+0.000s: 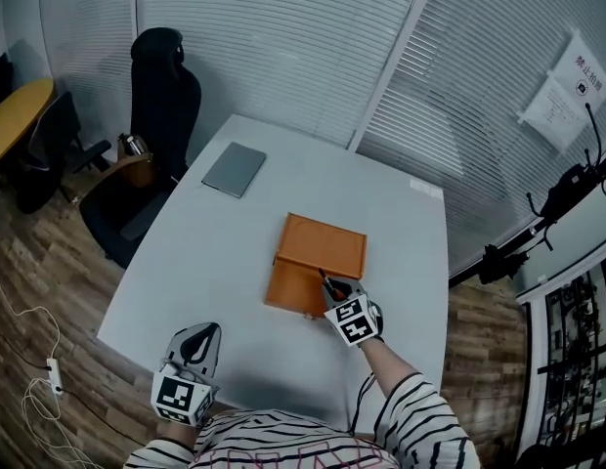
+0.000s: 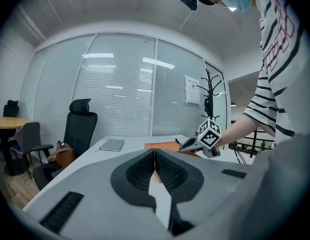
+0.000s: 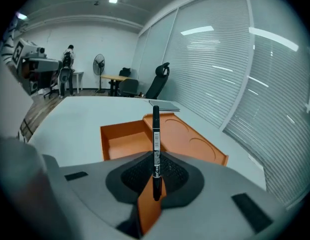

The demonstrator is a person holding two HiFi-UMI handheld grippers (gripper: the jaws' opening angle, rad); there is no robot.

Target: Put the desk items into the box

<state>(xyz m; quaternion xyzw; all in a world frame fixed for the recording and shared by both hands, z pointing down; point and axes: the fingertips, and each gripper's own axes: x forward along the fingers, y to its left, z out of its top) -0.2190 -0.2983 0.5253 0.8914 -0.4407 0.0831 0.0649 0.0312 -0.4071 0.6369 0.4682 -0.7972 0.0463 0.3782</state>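
An open orange box [image 1: 316,264] lies in the middle of the white table [image 1: 225,262], with its tray half [image 3: 126,139] nearest me and its lid [image 3: 187,138] beyond. My right gripper [image 1: 330,287] hovers over the box's near edge, shut on a black pen [image 3: 156,149] that sticks up between the jaws. My left gripper [image 1: 200,342] is held low at the table's near edge, jaws together and empty [image 2: 154,168]. In the left gripper view the right gripper [image 2: 195,143] shows over the orange box [image 2: 167,146].
A grey notebook [image 1: 235,169] lies at the table's far left corner. A black office chair [image 1: 161,96] with a brown bag [image 1: 127,164] on a seat stands beyond the left edge. Glass walls with blinds close the far side. Cables lie on the wooden floor [image 1: 29,389].
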